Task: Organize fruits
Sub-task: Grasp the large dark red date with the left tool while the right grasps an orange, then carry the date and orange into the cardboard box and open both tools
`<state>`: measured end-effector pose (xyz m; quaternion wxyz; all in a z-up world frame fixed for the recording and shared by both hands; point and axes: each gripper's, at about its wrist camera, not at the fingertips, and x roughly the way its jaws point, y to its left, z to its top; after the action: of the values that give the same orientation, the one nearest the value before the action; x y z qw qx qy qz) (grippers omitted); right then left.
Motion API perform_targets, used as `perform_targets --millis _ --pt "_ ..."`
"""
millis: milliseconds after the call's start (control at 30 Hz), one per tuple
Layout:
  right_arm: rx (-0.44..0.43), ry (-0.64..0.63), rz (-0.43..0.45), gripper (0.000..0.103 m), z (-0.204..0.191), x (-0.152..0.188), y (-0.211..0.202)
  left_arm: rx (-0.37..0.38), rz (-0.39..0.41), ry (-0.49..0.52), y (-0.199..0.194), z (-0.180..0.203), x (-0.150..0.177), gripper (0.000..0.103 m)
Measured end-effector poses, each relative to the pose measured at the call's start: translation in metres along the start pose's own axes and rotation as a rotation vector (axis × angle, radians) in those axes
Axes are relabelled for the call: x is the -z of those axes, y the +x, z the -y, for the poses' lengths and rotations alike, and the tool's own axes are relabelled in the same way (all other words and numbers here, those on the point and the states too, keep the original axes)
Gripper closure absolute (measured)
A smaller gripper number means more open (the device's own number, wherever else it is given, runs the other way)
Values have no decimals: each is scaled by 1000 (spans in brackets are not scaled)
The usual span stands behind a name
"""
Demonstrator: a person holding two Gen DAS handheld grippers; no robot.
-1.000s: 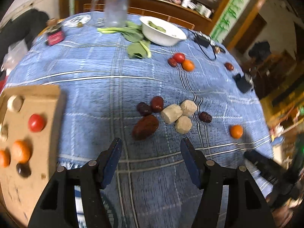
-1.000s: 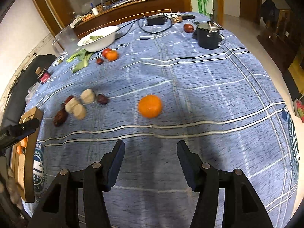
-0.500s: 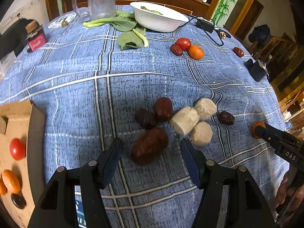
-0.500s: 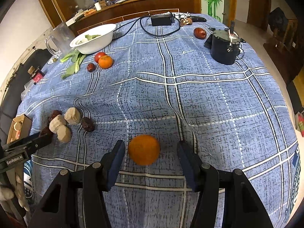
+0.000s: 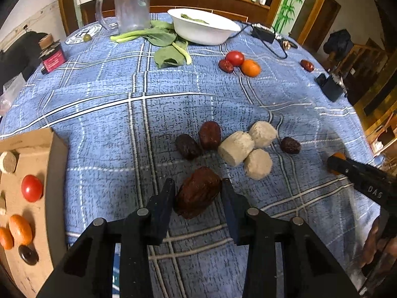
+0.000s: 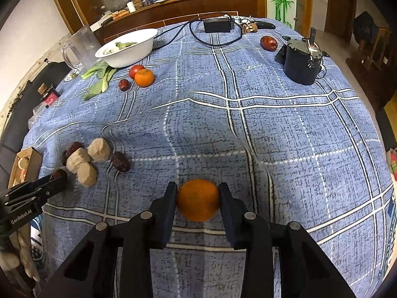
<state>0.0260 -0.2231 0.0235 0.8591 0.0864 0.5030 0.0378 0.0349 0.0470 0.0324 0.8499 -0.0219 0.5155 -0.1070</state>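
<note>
Both claws closing at once. My left claw (image 5: 198, 198) has the big dried date (image 5: 198, 195) between its jaws; the pads look to be touching both flanks, and the date rests on the blue checked cloth (image 5: 173, 104) of the desk. My right claw (image 6: 198, 200) is closing on the loose orange (image 6: 197, 200), pads against its sides, fruit not lifted.

Progress, my estimate: early to middle. The cardboard tray (image 5: 42, 164) at the left edge of the desk already carries a tomato (image 5: 31, 188), two small oranges (image 5: 20, 229), a dark piece and a pale round one. Left on the cloth:
- two smaller dates (image 5: 198, 140) and a third (image 5: 289, 145) around three pale lumps (image 5: 250, 149), all just beyond my left claw;
- far side: a tomato, an orange and a date (image 5: 238, 62) in a tight group near the white bowl (image 5: 203, 26);
- one lone date (image 6: 268, 42) beside the black box (image 6: 301, 62).
Whether the pale lumps count as fruit I cannot tell.

Room to move: open cloth between the near cluster and the far group; nothing tall there. The tray sits at the desk's edge and stands up from the cloth, so the left claw must rise before crossing to it. The right claw works near the desk's near edge; its path to the tray crosses my left claw, so the two carries should probably go in turn. A cable (image 6: 218, 39), jug (image 5: 131, 2) and greens (image 5: 163, 44) crowd the far rim.
</note>
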Motion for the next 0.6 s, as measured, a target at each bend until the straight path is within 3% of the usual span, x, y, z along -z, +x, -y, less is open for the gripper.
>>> perform_targets --millis 333,600 --pt "-64 -34 25 67 -41 11 -29 35 75 -95 -59 -23 15 67" --pt "-186 -185 15 67 -140 15 -42 -25 137 -203 -115 -93 41 67"
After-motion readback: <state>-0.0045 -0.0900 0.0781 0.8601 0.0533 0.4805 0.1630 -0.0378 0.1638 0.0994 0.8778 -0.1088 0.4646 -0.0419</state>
